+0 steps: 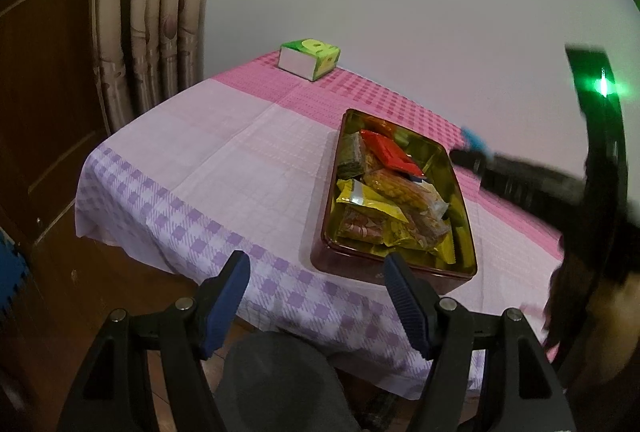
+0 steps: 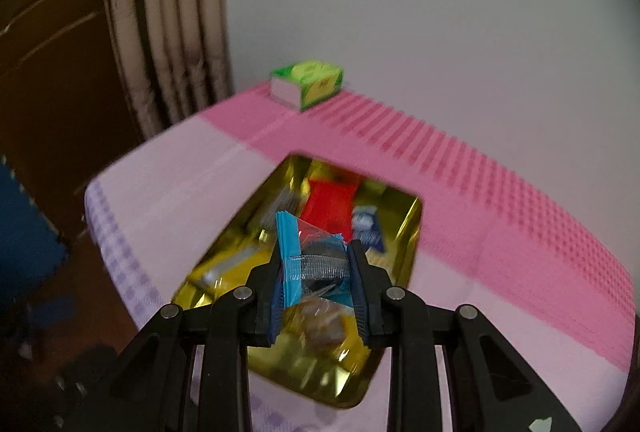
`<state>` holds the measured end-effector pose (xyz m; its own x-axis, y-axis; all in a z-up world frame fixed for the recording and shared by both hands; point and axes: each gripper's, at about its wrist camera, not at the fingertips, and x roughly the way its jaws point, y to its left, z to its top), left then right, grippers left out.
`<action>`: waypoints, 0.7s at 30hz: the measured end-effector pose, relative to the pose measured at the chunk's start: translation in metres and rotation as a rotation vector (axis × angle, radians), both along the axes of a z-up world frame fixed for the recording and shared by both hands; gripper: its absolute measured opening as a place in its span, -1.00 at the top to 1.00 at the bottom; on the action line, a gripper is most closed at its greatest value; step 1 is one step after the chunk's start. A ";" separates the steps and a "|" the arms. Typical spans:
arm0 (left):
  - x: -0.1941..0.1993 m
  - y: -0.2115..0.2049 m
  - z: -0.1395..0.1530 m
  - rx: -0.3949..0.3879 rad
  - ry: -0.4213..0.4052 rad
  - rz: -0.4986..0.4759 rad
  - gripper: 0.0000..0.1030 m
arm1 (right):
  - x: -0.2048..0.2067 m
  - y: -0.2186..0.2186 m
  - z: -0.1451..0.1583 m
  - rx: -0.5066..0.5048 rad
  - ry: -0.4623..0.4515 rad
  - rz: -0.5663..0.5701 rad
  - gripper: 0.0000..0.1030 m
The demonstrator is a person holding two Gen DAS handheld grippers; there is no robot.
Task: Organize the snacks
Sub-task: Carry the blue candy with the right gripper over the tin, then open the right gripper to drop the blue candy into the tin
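Snack tin crowded with packets; tablecloth left of it bare; tissue box far corner.

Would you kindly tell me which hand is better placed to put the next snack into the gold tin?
The right. Its tongs are shut on a blue-wrapped snack above the gold tin. The left tongs are open, empty, at the table's near edge.

Your tin, gold inside and dark red outside, sits open at centre right of the left wrist view, holding a red packet, yellow packets and a clear-wrapped bar. In the right wrist view, your blue-edged clear packet stands pinched, centre frame, above the tin.
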<state>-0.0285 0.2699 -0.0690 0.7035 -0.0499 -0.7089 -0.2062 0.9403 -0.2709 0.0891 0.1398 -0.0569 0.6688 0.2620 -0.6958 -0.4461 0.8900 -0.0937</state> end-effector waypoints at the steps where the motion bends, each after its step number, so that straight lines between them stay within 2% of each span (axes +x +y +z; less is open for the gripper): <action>1: 0.000 0.000 -0.001 -0.002 0.003 0.001 -0.37 | -0.002 0.001 -0.006 0.004 0.014 0.008 0.50; 9: 0.002 -0.001 -0.002 0.003 0.010 -0.001 -0.37 | -0.010 0.002 -0.048 0.020 0.115 0.029 0.50; 21: 0.002 -0.004 -0.004 0.011 0.013 -0.011 -0.37 | 0.001 -0.003 -0.064 0.048 0.190 0.006 0.49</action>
<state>-0.0261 0.2663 -0.0733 0.6936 -0.0495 -0.7187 -0.1993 0.9455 -0.2575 0.0899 0.1368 -0.1214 0.5246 0.3012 -0.7963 -0.4569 0.8888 0.0352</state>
